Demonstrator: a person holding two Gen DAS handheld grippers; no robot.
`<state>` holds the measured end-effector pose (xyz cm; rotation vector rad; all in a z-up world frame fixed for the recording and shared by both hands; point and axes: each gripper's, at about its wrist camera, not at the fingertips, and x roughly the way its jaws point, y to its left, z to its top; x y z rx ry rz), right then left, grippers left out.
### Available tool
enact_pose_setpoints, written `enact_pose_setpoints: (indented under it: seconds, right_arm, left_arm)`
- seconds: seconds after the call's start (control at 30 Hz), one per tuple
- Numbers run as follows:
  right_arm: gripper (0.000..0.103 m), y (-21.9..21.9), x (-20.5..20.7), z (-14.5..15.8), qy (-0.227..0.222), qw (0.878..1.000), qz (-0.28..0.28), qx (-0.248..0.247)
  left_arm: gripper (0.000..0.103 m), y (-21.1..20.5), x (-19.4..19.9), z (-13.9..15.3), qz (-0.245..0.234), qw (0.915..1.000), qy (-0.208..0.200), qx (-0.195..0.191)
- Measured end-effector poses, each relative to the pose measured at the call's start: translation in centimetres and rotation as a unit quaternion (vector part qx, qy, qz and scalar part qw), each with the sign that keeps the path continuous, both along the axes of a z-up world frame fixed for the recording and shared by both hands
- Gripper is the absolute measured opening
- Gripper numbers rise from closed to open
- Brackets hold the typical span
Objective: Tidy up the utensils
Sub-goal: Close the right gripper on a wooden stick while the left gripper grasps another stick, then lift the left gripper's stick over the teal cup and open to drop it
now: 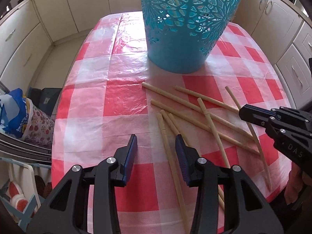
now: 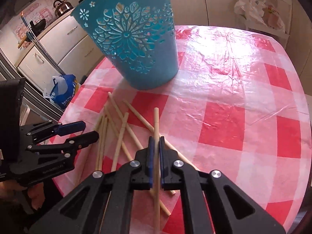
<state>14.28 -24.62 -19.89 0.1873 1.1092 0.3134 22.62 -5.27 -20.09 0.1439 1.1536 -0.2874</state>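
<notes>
The job looks barely begun. A loose pile of chopsticks (image 1: pixel 202 120) lies crossed on the checked table (image 1: pixel 120 101), just in front of the blue basket (image 1: pixel 187 25), which stands upright near the far side. Whether any sticks already sit inside the basket cannot be told; its rim is out of view and nothing shows through the cut-out wall.

The right tongs (image 2: pixel 155 142) are clenched on one chopstick (image 2: pixel 156 120), which runs straight through between the blue pads and points toward the basket. In the left wrist view this stick (image 1: pixel 245 120) appears as the long one at the right edge of the pile, its near end still low by the table edge, so it seems gripped but hardly lifted.

The left tongs (image 1: pixel 156 142) hang released above the near end of the pile, holding nothing.

What remains, by my reckoning: carry this stick to the basket, drop it in, then repeat for the seven or so others on the table.
</notes>
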Motion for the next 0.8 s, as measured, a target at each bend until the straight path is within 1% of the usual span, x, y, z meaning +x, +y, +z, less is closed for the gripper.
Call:
enact_pose_setpoints:
  seconds: [0.03,0.07,0.13,0.23,0.3,0.37,0.4,0.47,0.5,0.53,0.57,0.6,0.63,0.67,0.7,0.77,0.8]
  right_arm:
    - [0.006,-0.1,-0.1,0.2,-0.004,1.0,0.0,0.001]
    - [0.006,-0.2,-0.1,0.4,-0.007,1.0,0.001,0.005]
    - [0.006,0.0,0.0,0.7,-0.013,1.0,0.0,0.011]
    - [0.006,-0.2,-0.2,1.3,-0.018,1.0,-0.006,0.023]
    - [0.006,-1.5,-0.4,1.8,-0.015,0.999,-0.017,0.043]
    - [0.006,-2.2,-0.3,1.7,-0.006,0.997,-0.035,0.074]
    - [0.006,-3.1,-0.3,1.7,0.0,0.994,-0.048,0.097]
    - [0.006,-4.3,-0.3,1.9,0.005,0.988,-0.074,0.137]
    - [0.006,-4.9,-0.5,2.1,0.004,0.985,-0.085,0.152]
    - [0.006,-5.6,-0.5,2.3,0.001,0.981,-0.096,0.167]
    - [0.006,-6.1,-0.7,2.5,-0.004,0.978,-0.107,0.179]
    - [0.006,-6.5,-0.8,2.8,-0.01,0.976,-0.113,0.188]
    - [0.006,-6.7,-0.9,3.0,-0.016,0.974,-0.119,0.191]
    - [0.006,-6.8,-0.9,3.3,-0.023,0.973,-0.123,0.192]
    - [0.006,-6.8,-1.0,3.5,-0.029,0.973,-0.126,0.194]
    - [0.006,-6.9,-0.9,3.9,-0.036,0.971,-0.128,0.198]
    - [0.006,-6.8,-0.8,3.9,-0.038,0.971,-0.128,0.198]
  left_arm:
    - [0.013,-0.2,0.1,0.0,-0.009,0.9999,-0.002,0.004]
    - [0.008,-0.3,0.3,0.0,-0.02,0.9998,0.002,0.001]
    - [0.005,-0.1,0.7,0.0,-0.027,0.9993,0.017,-0.021]
    - [0.005,0.8,1.0,0.3,-0.028,0.9987,0.023,-0.037]
    - [0.005,1.7,0.9,0.9,-0.022,0.9978,0.024,-0.058]
    - [0.005,2.7,0.5,2.4,-0.012,0.997,0.008,-0.076]
    - [0.005,3.1,0.0,3.6,-0.008,0.9956,-0.007,-0.093]
    - [0.005,4.1,-1.2,6.7,-0.002,0.9901,-0.061,-0.127]
    - [0.005,4.6,-1.8,8.8,-0.002,0.9836,-0.099,-0.151]
    - [0.005,5.3,-2.4,11.2,0.001,0.9725,-0.148,-0.18]
    - [0.005,5.9,-2.9,13.6,0.006,0.958,-0.202,-0.204]
    - [0.005,6.4,-3.1,15.5,0.015,0.9444,-0.244,-0.22]
    - [0.005,6.9,-3.0,17.8,0.029,0.9246,-0.294,-0.241]
    - [0.005,7.0,-2.6,19.4,0.042,0.9088,-0.326,-0.257]
    - [0.005,7.1,-1.9,21.0,0.056,0.8911,-0.359,-0.272]
    - [0.005,6.6,-1.0,23.2,0.081,0.8611,-0.417,-0.28]
    - [0.005,6.1,-0.4,23.9,0.094,0.8478,-0.443,-0.277]
